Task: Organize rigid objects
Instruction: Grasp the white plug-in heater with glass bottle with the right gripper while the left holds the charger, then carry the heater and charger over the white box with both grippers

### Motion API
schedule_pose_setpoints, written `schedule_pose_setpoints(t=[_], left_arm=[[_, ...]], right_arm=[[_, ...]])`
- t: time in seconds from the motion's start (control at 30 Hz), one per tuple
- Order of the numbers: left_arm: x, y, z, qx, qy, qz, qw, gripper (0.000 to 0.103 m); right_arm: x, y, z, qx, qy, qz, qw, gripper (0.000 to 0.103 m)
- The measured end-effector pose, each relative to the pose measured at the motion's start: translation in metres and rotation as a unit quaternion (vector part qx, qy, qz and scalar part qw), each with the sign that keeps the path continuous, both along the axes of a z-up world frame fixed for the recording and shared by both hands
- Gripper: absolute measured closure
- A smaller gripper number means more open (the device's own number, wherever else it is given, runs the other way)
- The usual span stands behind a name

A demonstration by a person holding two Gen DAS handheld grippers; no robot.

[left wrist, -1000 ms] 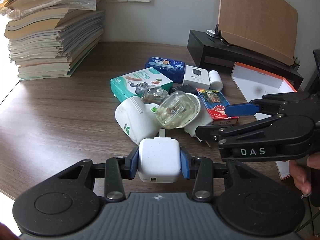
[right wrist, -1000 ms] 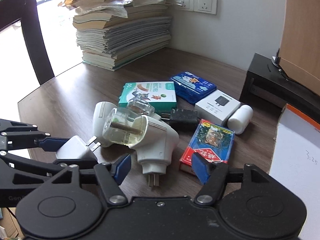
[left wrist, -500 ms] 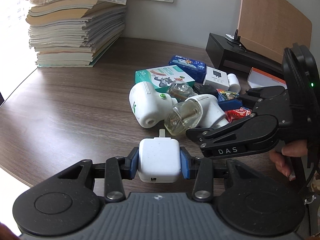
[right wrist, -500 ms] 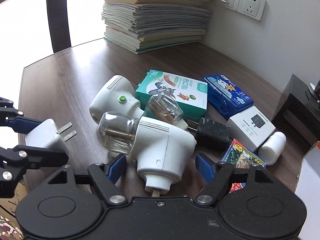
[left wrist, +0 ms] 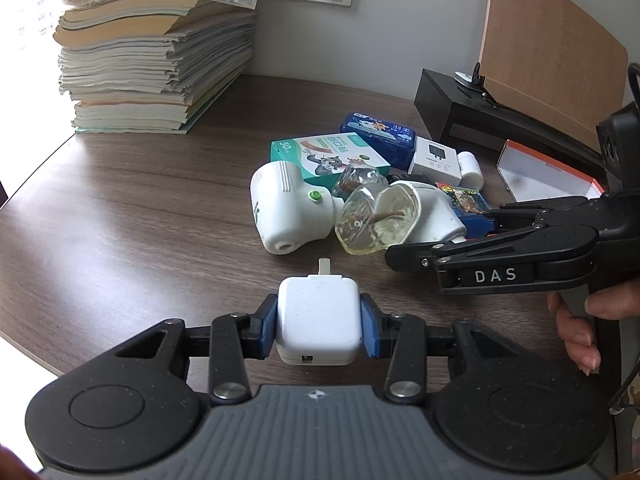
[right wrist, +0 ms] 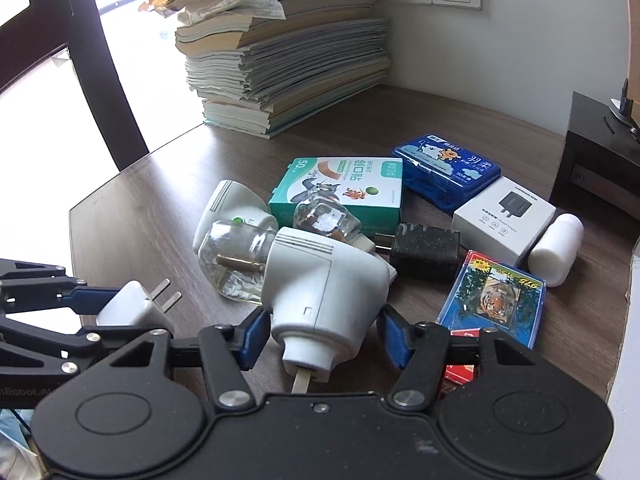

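Note:
My left gripper point(left wrist: 319, 326) is shut on a white USB charger point(left wrist: 318, 322), prongs pointing forward, held just above the wooden table; it also shows in the right wrist view point(right wrist: 134, 306). My right gripper point(right wrist: 322, 334) is open, its blue pads on either side of a white plug-in vaporizer point(right wrist: 326, 292) with a clear liquid bottle point(right wrist: 232, 260). The pads stand a little off its body. A second white vaporizer point(left wrist: 286, 212) lies to the left of it. The right gripper also shows in the left wrist view point(left wrist: 464, 240).
Behind the vaporizers lie a green bandage box point(right wrist: 344, 186), a blue case point(right wrist: 448, 168), a white charger box point(right wrist: 504, 216), a black adapter point(right wrist: 424, 252), a white cylinder point(right wrist: 556, 248) and a tiger card pack point(right wrist: 494, 296). A tall paper stack point(left wrist: 152, 52) stands back left, a black stand point(left wrist: 500, 124) and an open box point(left wrist: 548, 176) to the right.
My right gripper has moved forward so its open pads now flank the near vaporizer. My left gripper has drawn back leftward with the charger still held.

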State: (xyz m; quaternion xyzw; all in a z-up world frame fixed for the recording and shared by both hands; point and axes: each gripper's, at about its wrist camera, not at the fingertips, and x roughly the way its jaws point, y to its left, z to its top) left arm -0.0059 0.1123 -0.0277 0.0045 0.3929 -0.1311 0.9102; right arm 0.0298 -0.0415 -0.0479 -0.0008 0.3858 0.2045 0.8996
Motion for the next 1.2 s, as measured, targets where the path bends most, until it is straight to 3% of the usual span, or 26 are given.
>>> schedule_pose_setpoints(t=[0.43, 0.67, 0.87, 1.2], left_arm=[[0.008, -0.029, 0.011, -0.011, -0.017, -0.029, 0.9994, 0.061], [0.009, -0.068, 0.023, -0.015, -0.036, -0.081, 0.996, 0.061], [0.011, -0.115, 0.032, -0.027, -0.044, -0.14, 0.9889, 0.061], [0.011, -0.208, 0.043, -0.042, -0.054, -0.231, 0.9705, 0.061]], right_arm=[[-0.03, -0.037, 0.038, 0.034, -0.034, -0.071, 0.996, 0.032], [-0.059, -0.078, 0.055, 0.038, -0.053, -0.143, 0.988, 0.032], [-0.093, -0.124, 0.069, 0.023, -0.068, -0.232, 0.97, 0.032], [-0.144, -0.219, 0.091, -0.007, -0.08, -0.374, 0.924, 0.032]])
